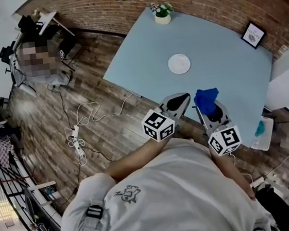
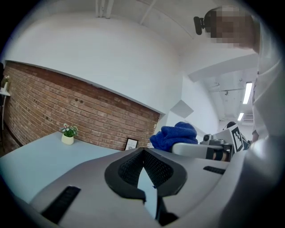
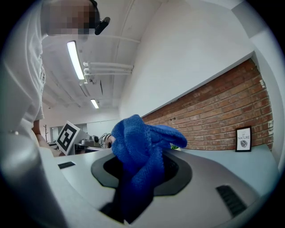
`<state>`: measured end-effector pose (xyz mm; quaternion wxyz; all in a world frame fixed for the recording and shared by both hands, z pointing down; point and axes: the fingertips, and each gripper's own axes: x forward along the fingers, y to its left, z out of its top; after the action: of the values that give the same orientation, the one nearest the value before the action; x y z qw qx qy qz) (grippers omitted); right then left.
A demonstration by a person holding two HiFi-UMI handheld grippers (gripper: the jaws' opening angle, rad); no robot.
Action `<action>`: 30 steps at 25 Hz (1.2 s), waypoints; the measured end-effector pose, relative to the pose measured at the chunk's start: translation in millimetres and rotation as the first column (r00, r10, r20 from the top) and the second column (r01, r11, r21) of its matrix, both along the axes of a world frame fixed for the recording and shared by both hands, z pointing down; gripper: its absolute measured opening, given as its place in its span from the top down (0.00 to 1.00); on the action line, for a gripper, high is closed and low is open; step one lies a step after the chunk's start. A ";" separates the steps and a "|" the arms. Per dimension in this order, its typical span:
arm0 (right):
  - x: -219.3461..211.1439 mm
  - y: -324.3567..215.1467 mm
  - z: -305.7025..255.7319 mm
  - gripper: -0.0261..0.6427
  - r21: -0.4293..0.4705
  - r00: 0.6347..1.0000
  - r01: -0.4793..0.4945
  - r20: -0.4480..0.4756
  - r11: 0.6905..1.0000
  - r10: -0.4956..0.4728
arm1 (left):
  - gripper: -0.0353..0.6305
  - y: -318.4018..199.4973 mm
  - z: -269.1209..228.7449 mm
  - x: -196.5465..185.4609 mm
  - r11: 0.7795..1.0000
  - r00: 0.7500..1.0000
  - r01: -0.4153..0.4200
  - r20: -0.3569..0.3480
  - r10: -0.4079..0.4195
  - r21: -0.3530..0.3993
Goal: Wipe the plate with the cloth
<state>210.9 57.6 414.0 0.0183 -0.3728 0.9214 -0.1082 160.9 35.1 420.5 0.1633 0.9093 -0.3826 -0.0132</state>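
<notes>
The white plate (image 1: 179, 63) lies alone near the middle of the pale blue table (image 1: 233, 71), well apart from every edge, with bare tabletop all round it. The blue cloth (image 1: 206, 99) is off the plate, bunched above the table's near edge and pinched in the right gripper (image 3: 142, 165), whose jaws press on its folds. Just beside it, the left gripper (image 2: 143, 153) hangs at the same near edge, its jaws pressed together with nothing between them. A small flower pot (image 1: 162, 13) stands at the far corner and a framed picture (image 1: 253, 34) at the far right edge, both against the brick wall (image 1: 121, 6). Cables (image 1: 79, 130) trail over the wooden floor to the table's left.
</notes>
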 end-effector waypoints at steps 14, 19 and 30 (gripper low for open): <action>-54.0 -64.3 1.5 0.76 -0.020 0.995 -0.099 -0.024 0.995 0.099 | 0.94 -75.5 -1.3 -55.2 0.996 0.996 -0.088 -0.013 0.087 -0.005; -83.8 -102.5 1.8 0.76 -0.023 0.988 -0.155 -0.022 0.988 0.155 | 0.94 -117.0 -4.0 -86.1 0.991 0.990 -0.137 -0.019 0.137 0.004; -148.1 -162.2 25.3 0.76 -0.059 0.956 -0.290 -0.069 0.955 0.286 | 0.94 -180.2 -3.3 -154.0 0.961 0.962 -0.274 0.021 0.273 0.050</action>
<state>62.9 -104.6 439.2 -0.0066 -0.5064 0.8532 -0.1244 6.9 -145.1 417.3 0.1370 0.9574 -0.2541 0.0058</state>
